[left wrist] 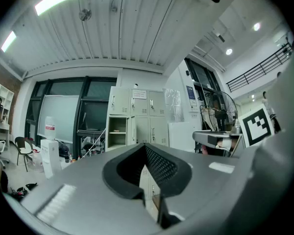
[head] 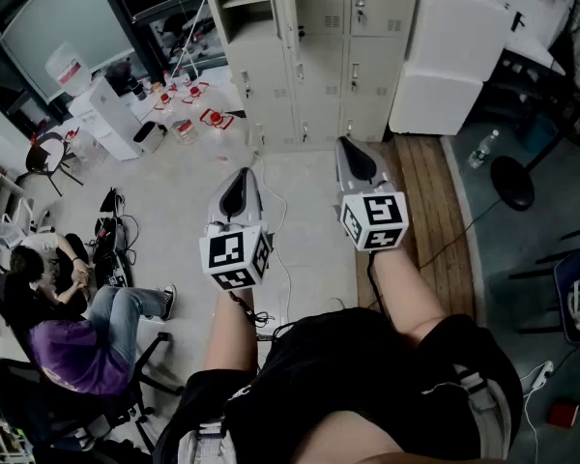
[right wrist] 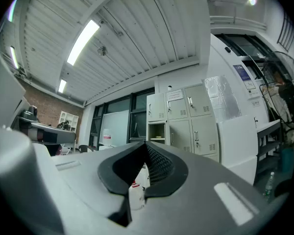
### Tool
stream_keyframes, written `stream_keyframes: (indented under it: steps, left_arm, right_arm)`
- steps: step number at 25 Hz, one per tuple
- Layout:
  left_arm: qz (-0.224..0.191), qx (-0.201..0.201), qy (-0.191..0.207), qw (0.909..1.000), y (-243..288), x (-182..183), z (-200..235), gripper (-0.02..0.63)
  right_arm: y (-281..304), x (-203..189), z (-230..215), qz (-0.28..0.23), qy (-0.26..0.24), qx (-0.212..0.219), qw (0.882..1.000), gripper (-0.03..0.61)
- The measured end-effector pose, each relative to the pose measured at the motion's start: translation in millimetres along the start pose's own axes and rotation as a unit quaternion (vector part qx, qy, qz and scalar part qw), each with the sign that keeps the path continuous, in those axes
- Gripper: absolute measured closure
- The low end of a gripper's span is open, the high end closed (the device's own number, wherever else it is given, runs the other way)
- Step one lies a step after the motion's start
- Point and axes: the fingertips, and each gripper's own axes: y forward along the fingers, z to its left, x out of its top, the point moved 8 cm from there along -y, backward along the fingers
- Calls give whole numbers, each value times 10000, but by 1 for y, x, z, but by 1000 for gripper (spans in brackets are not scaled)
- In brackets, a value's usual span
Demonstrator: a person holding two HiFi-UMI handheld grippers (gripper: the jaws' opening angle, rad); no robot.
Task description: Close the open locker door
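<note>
A bank of beige lockers (head: 319, 46) stands at the far end of the floor. Its upper left compartment (head: 244, 3) is open, with shelves showing and the door (head: 283, 8) swung outward. The same open compartment (left wrist: 116, 131) shows in the left gripper view, and again as an open compartment (right wrist: 157, 130) in the right gripper view. My left gripper (head: 246, 174) and right gripper (head: 344, 143) are held side by side, well short of the lockers, both pointing at them. Both are shut with nothing between the jaws.
A large white block (head: 447, 56) stands right of the lockers. Bottles and red-and-white items (head: 188, 109) lie on the floor at left, near a water dispenser (head: 111, 114). A seated person (head: 77, 341) is at lower left. A cable (head: 275, 240) runs along the floor.
</note>
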Motion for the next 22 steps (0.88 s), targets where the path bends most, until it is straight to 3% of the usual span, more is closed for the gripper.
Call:
stream_keyframes:
  steps: [10, 22]
  left_arm:
    - [34, -90, -21, 10000, -1, -5, -1, 614]
    - [108, -184, -33, 9998, -35, -9, 23, 614]
  right_arm:
    - [-6, -7, 3, 2, 127, 40, 9999, 568]
    - [-18, -5, 42, 104, 106, -74, 9999, 568]
